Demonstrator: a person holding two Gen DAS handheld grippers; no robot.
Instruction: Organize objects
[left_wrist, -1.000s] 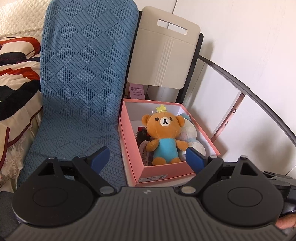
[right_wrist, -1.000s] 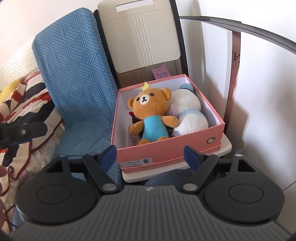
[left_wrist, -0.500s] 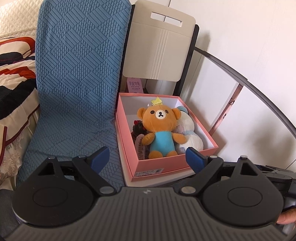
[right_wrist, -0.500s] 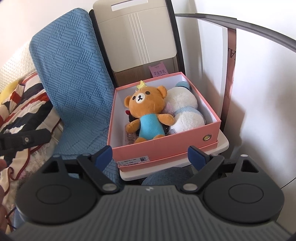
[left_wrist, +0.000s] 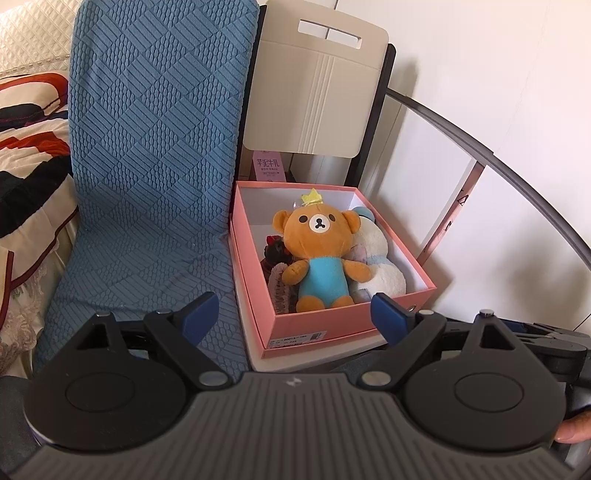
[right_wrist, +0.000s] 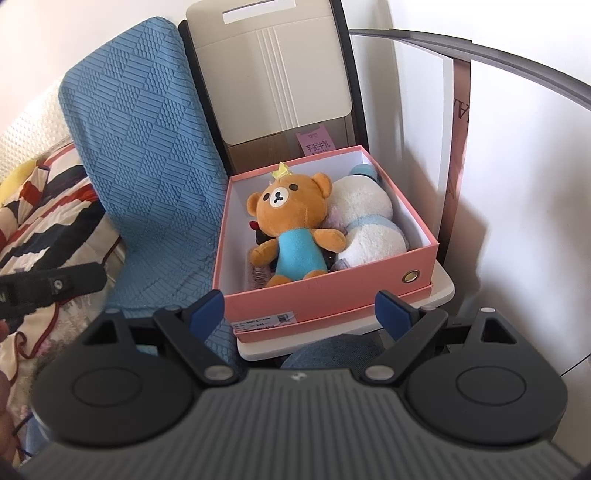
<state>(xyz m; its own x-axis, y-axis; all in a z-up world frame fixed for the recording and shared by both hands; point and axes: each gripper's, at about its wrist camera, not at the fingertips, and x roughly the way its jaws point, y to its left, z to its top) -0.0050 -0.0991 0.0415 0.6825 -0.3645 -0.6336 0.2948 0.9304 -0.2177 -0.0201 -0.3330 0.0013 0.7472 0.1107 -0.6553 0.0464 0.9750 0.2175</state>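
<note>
Change: in the left view the box (left_wrist: 325, 325) and its toys had slid lower than half a second before, back near where they sat a second ago; the right view barely differed.
Right tool (right_wrist: 302, 309): jaws had just been opening over the last second, nothing between them; they stood wide, short of the box's near wall.
Left tool (left_wrist: 295, 314): wide open, empty, also short of the box.
Box: pink, lidless, white inside, on a white tray (right_wrist: 441, 291) beside a blue cover (left_wrist: 155, 147).
Toys: a brown bear (left_wrist: 319, 254) in a blue shirt with a yellow crown lay on top in the box; a white plush (left_wrist: 384, 269) touched its side; dark and pink items lay under its other arm, too hidden to tell.
Around: a beige chair (left_wrist: 317, 92) behind the box, striped bedding (right_wrist: 40, 218) beyond the cover, a grey rail (left_wrist: 517, 184) along the wall.
Writing: a pink tag (left_wrist: 269, 164) behind the box bore Chinese characters; a barcode label (right_wrist: 266, 320) on the box front was too small to read.
</note>
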